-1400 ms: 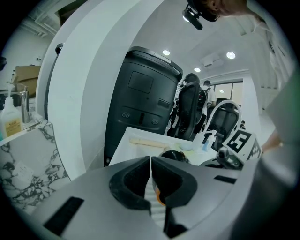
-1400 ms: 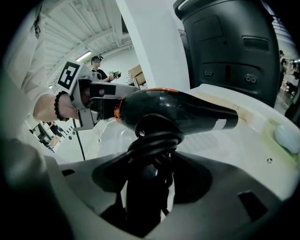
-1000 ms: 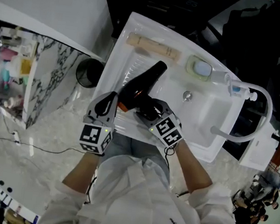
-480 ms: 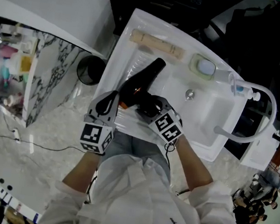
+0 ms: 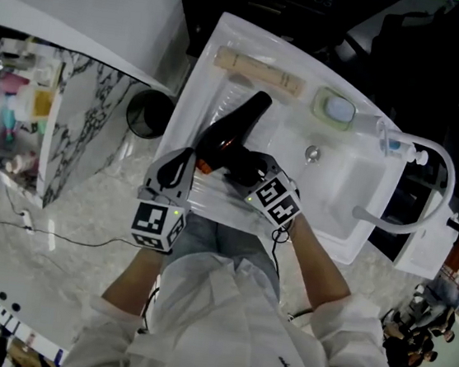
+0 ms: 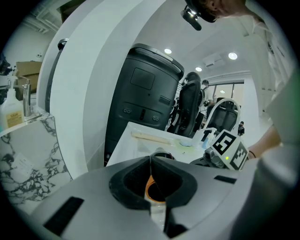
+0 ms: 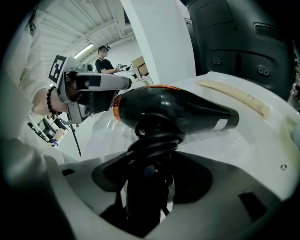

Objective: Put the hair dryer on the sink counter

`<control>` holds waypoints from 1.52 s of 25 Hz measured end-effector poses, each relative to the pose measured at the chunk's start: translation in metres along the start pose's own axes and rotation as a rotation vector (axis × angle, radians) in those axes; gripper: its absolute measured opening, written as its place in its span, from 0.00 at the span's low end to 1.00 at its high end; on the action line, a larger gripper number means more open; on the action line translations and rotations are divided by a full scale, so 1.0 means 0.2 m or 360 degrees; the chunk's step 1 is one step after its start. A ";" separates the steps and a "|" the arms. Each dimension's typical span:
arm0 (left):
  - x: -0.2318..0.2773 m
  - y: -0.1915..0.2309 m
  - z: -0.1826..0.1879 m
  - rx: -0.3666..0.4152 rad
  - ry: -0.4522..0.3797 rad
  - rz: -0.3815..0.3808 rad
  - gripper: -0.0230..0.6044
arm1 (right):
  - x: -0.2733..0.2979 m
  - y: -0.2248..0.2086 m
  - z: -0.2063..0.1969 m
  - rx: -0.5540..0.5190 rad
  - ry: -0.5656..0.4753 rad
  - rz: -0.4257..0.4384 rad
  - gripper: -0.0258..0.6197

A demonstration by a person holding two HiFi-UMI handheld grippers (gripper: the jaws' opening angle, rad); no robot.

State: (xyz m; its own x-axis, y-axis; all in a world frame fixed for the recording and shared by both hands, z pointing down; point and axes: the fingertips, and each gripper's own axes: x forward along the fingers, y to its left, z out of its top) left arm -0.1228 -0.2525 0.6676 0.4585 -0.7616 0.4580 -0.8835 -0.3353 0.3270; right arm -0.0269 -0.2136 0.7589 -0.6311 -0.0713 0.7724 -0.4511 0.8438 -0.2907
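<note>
A black hair dryer (image 5: 238, 126) with an orange ring at its rear lies over the flat left part of the white sink counter (image 5: 201, 92), nozzle toward the wall. My right gripper (image 5: 238, 170) is shut on its handle, which has the black cord coiled round it (image 7: 157, 140); the dryer's body (image 7: 187, 110) lies crosswise just past the jaws. My left gripper (image 5: 185, 160) is just left of the dryer's rear end, jaws shut with nothing held. In the left gripper view the orange ring (image 6: 149, 191) shows behind that gripper's (image 6: 151, 161) closed tips.
A beige roll (image 5: 256, 71) lies along the counter's far edge, a soap dish (image 5: 335, 110) beside it. The basin (image 5: 337, 183) and a white curved faucet (image 5: 417, 181) are to the right. A black bin (image 5: 145, 117) and a marble shelf with toiletries (image 5: 18, 115) stand at left.
</note>
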 end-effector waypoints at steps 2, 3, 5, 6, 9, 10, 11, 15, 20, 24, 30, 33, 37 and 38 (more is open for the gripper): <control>0.00 0.00 0.00 -0.0004 -0.0001 -0.0001 0.09 | 0.00 -0.01 0.01 0.0008 -0.0007 0.0004 0.47; 0.00 0.00 0.00 -0.0005 -0.0001 0.0000 0.09 | 0.00 -0.01 0.01 0.0009 -0.0009 0.0004 0.47; 0.00 0.00 -0.01 -0.0003 0.0001 0.0001 0.09 | 0.01 -0.01 0.01 0.0010 -0.0010 0.0010 0.47; 0.00 -0.01 -0.01 -0.0002 0.0003 0.0001 0.09 | 0.01 -0.01 0.01 0.0011 -0.0009 0.0015 0.47; 0.00 -0.02 -0.01 -0.0001 0.0003 0.0000 0.09 | 0.01 -0.01 0.01 0.0016 -0.0013 0.0026 0.47; 0.00 -0.02 -0.01 -0.0001 0.0001 0.0000 0.09 | 0.01 -0.01 0.01 0.0020 -0.0016 0.0027 0.47; 0.00 -0.03 0.00 0.0000 -0.0002 -0.0001 0.09 | 0.01 -0.01 0.01 0.0025 -0.0021 0.0028 0.47; 0.00 -0.04 0.01 0.0004 -0.0007 0.0000 0.09 | 0.00 0.00 0.01 0.0049 -0.0042 0.0049 0.50; 0.01 -0.04 0.01 0.0004 -0.0005 0.0006 0.09 | 0.00 0.01 0.02 0.0060 -0.0067 0.0067 0.56; 0.01 -0.06 0.02 0.0007 -0.0011 -0.0002 0.09 | -0.05 0.01 0.05 0.0079 -0.0139 0.0050 0.61; 0.02 -0.10 0.09 0.0030 -0.0035 -0.0015 0.09 | -0.17 -0.07 0.07 0.0144 -0.0233 -0.0047 0.63; 0.01 -0.12 0.14 0.0047 -0.0056 -0.0022 0.09 | -0.26 -0.07 0.09 0.0177 -0.0293 -0.0089 0.63; -0.02 -0.16 0.21 0.0071 -0.0075 -0.0033 0.09 | -0.42 -0.03 0.18 0.0147 -0.0445 -0.0154 0.59; -0.02 -0.17 0.23 0.0077 -0.0077 -0.0037 0.09 | -0.48 -0.01 0.22 0.0124 -0.0505 -0.0189 0.54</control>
State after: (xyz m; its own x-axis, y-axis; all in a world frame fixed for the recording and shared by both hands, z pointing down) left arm -0.0985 -0.2623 0.6165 0.4746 -0.7790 0.4099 -0.8770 -0.3784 0.2963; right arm 0.0063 -0.2327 0.6607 -0.7305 -0.3389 0.5929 -0.5724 0.7774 -0.2608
